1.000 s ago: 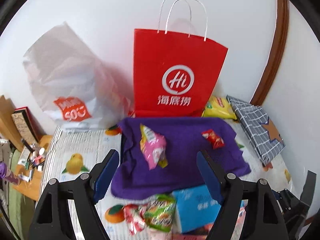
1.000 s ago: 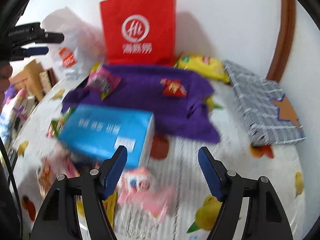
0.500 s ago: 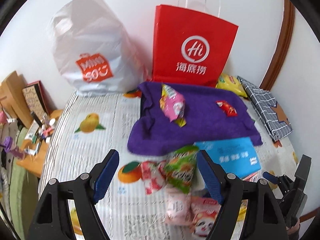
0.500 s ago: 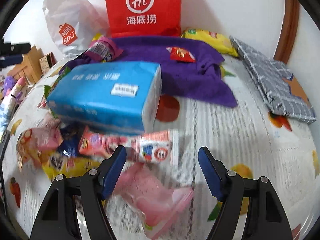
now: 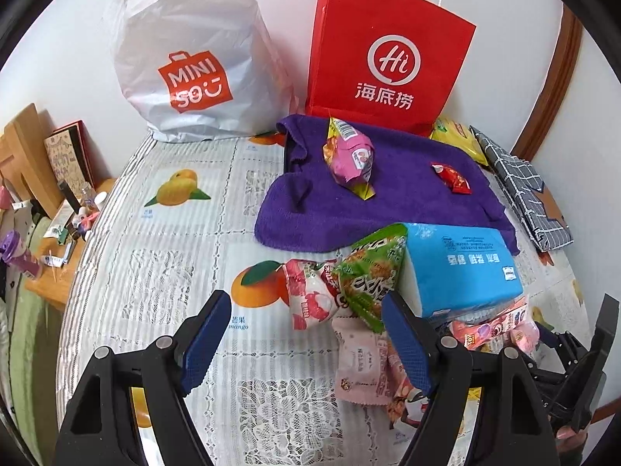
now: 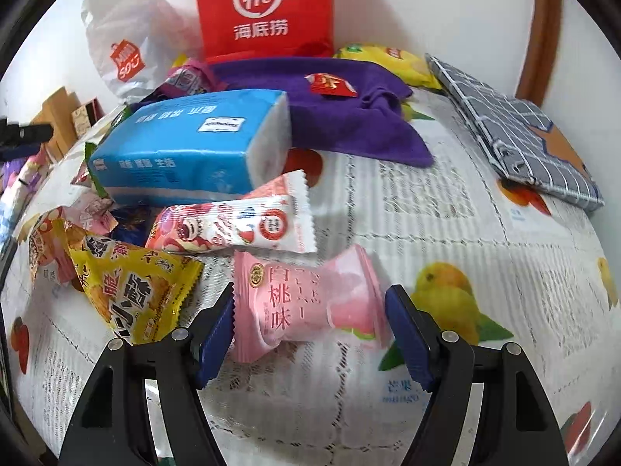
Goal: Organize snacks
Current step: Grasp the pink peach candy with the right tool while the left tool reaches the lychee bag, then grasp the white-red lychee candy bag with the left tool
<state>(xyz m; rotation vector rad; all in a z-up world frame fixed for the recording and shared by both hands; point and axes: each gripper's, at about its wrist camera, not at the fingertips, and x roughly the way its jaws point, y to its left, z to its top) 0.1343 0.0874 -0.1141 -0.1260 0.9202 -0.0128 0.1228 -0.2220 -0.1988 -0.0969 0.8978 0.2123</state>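
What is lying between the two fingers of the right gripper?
In the right wrist view, a pink peach-flavour snack packet lies on the tablecloth between the open fingers of the right gripper.

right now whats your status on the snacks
Right gripper open, straddling pink peach snack pack. Left gripper open, empty. Yellow snack bag close beside.

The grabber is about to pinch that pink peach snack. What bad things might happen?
1. The right gripper is open around the puffy pink peach-flavour packet; a hard squeeze might crush or pop it.
2. The long white-and-red strawberry wrapper lies touching the pink packet's top edge, so it might get dragged along.
3. The blue tissue pack rests partly on other snacks, so pulling at the pile might make it slide.
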